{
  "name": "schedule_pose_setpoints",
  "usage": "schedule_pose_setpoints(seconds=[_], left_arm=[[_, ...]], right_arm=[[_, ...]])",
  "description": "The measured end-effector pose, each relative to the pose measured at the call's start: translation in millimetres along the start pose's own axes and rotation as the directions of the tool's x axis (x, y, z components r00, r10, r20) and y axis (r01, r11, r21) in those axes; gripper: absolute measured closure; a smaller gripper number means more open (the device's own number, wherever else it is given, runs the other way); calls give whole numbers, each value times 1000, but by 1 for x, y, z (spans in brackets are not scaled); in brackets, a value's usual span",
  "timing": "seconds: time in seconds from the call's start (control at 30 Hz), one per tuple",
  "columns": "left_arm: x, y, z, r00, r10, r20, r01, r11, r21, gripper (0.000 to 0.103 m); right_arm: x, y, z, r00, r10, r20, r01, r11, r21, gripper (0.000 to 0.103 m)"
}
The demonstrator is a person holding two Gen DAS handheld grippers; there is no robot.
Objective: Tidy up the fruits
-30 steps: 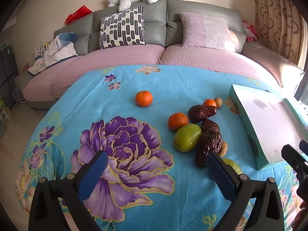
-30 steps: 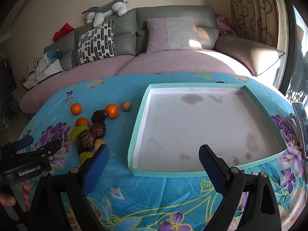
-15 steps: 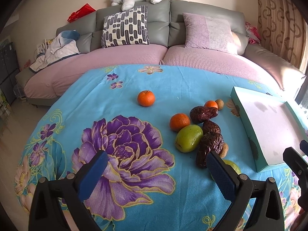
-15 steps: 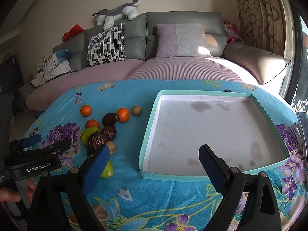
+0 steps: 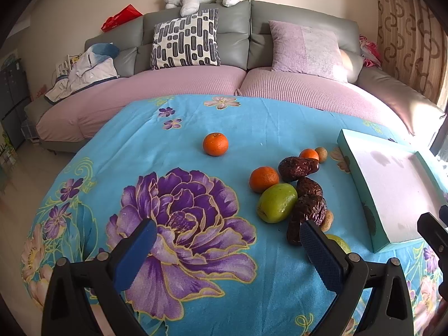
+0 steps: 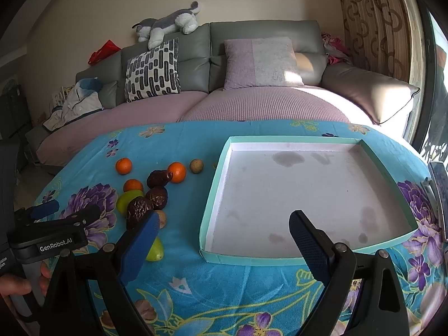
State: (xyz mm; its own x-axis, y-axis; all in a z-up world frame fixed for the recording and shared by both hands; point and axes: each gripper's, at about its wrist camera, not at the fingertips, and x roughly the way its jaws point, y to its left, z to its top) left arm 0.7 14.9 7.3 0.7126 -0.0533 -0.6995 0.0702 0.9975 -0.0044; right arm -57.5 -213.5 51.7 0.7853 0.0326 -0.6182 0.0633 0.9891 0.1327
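Note:
Fruit lies in a loose cluster on the blue floral cloth: three oranges [image 5: 215, 144], a green fruit [image 5: 277, 202], several wrinkled dark dates [image 5: 306, 215] and small brown round fruits [image 5: 321, 153]. A second green fruit [image 6: 155, 250] is half hidden behind a finger. The teal-rimmed white tray [image 6: 212, 196] stands to the right of the fruit with nothing in it. My left gripper [image 5: 226, 238] is open over the purple flower, left of and nearer than the cluster. My right gripper [image 6: 224, 225] is open above the tray's near left corner.
A grey and pink sofa [image 5: 196, 89] with cushions, clothes and a plush dog runs along the table's far side. A phone-like object [image 6: 439, 190] lies at the table's right edge. A hand [image 6: 16, 288] holds the left gripper's handle [image 6: 47, 235].
The right gripper has drawn back and shifted left, so the tray sits farther right and the fruit shows more. The left view has shifted only slightly. No fruit has moved.

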Motion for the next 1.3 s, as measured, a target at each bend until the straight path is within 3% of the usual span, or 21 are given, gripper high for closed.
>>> schedule_pose_setpoints(seconds=[0.53,1.3], left_arm=[[0,-2,-1,1000,-4,-6,4,1000,10,0],[18,2,-6,995,27,-99,-25,999,26,0]], right_arm=[[6,-3,-3,999,-24,-37,24,1000,9,9],[25,-1,-8,990,-50,-128,53,999,13,10]])
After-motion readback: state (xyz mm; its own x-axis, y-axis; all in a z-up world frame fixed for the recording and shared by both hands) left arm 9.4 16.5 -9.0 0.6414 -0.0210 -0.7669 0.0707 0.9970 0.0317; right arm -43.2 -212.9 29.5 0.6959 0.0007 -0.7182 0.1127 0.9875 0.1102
